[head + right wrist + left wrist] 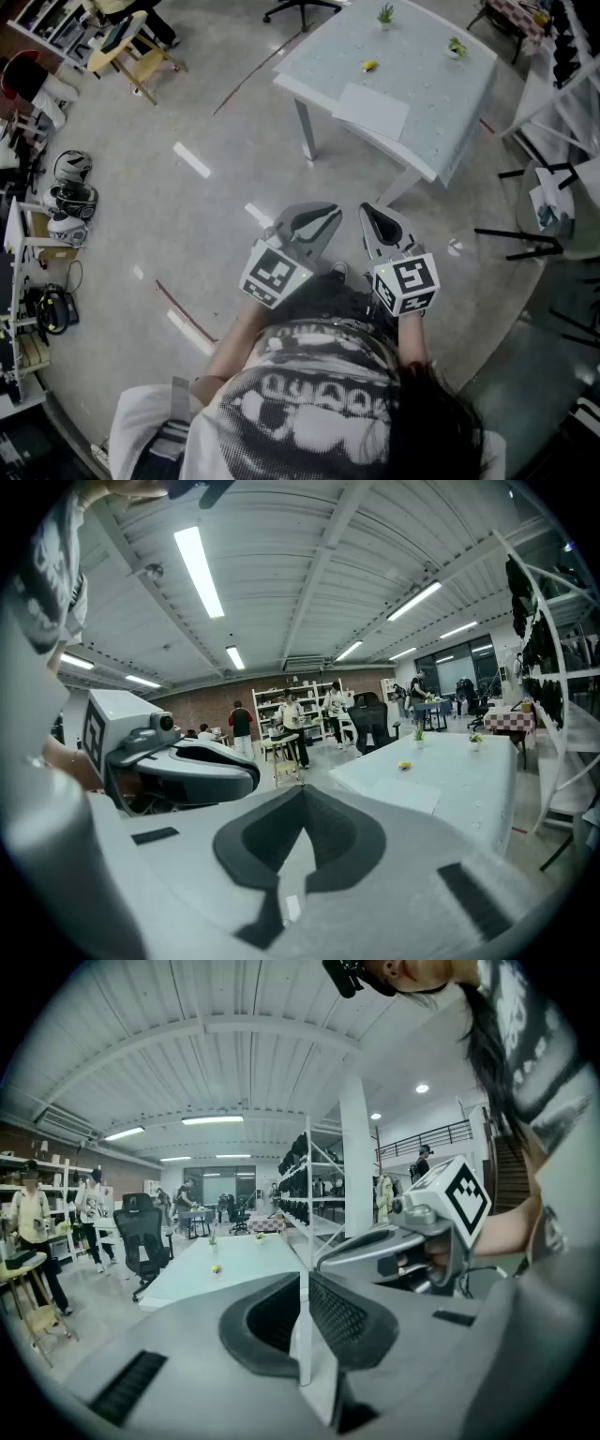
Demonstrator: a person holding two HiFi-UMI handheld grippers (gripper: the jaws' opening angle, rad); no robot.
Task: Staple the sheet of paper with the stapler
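Approach: left hand-held gripper (pixel 330 214) and right hand-held gripper (pixel 367 212) were closed, empty; paper (pixel 373 110) lay on table (pixel 441 103), well apart — next: step nearer.

No readable text, brand or number found. Coded square markers (pixel 275 273), letterless, carried on left hand-held gripper (pixel 330 216) and right hand-held gripper (pixel 369 216). Shirt (pixel 319 403) print illegible.

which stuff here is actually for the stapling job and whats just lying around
For the job:
sheet of paper on the table
small yellow thing, maybe the stapler, too small to tell
left gripper, right gripper

Lying about:
two potted plants
helmets
wooden chair
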